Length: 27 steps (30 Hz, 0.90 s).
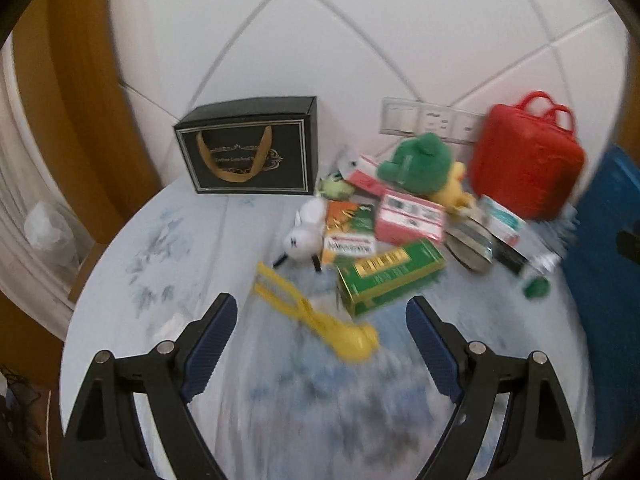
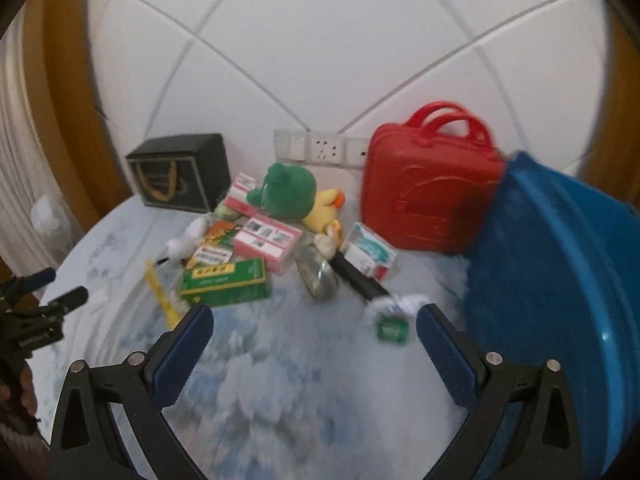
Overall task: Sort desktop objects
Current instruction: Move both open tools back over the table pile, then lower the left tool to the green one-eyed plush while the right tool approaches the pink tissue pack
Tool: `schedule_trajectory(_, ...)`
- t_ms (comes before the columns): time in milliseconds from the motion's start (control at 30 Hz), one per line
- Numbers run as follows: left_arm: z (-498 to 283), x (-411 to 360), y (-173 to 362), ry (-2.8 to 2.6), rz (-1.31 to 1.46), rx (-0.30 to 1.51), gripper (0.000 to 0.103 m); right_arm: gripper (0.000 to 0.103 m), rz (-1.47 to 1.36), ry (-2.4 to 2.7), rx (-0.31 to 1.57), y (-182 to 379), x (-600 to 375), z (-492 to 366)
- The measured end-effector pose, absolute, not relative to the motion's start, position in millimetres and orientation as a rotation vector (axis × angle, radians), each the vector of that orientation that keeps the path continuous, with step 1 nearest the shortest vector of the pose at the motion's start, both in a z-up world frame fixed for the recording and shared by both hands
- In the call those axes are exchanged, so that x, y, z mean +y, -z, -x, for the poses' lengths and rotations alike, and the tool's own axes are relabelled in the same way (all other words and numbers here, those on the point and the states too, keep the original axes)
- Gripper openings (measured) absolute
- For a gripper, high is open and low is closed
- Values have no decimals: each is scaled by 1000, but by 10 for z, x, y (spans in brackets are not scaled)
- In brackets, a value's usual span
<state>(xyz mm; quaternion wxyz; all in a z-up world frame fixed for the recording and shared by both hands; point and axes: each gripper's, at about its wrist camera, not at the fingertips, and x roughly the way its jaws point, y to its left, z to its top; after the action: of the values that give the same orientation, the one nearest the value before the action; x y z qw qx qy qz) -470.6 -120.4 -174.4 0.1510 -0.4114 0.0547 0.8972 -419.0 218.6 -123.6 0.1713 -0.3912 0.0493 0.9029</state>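
Note:
A pile of small items lies mid-table: a green box (image 1: 390,276) (image 2: 224,282), a pink box (image 1: 410,218) (image 2: 268,240), a yellow plastic tool (image 1: 316,316) (image 2: 162,292), a white plush (image 1: 306,232), a green plush (image 1: 416,162) (image 2: 286,190) and a yellow duck plush (image 2: 324,210). My left gripper (image 1: 322,316) is open and empty, above the yellow tool. My right gripper (image 2: 316,324) is open and empty, above bare tablecloth short of the pile. The left gripper also shows at the left edge of the right wrist view (image 2: 52,292).
A black gift box (image 1: 250,148) (image 2: 180,174) stands back left. A red case (image 1: 524,160) (image 2: 428,196) stands back right against the tiled wall. A blue basin (image 2: 560,300) (image 1: 604,280) stands on the right. A small green packet (image 2: 394,330) and crumpled paper (image 2: 394,304) lie near the right gripper.

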Motion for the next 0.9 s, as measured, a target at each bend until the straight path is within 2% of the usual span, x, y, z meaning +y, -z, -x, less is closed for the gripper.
schedule_trajectory(233,6152,-752,2420,-2529,1333,158,87,103,1217,-2592,80,1804,2620,5806)
schedule_trajectory(533,7357,221,2913,-2489,1246,222,87,103,1297,-2592,99,2516,3209,7332)
schedule_trajectory(600,7513,347,2998,-2464,1257,212,87,103,1348,-2564,99,2717,3320,7576)
schedule_trajectory(633,7576,411,3057,-2452,1280,213,87,103,1368,-2577,174,2797,3406,7643)
schedule_trajectory(700,7595,566,3260,-2385,1361,280,79,102,1461,-2518,369,3010,3577,7704)
schedule_trajectory(733,7543,604,3310,-2395,1369,344,76,102,1495,-2495,372,3086,3568,7689)
schedule_trajectory(800,7273,631,3410,-2374,1368,479,72,103,1541,-2491,218,3144,3343,7596)
schedule_trajectory(900,6981,347,3460,-2281,1511,351,66,103,1607,-2484,57,3242,2975,7320)
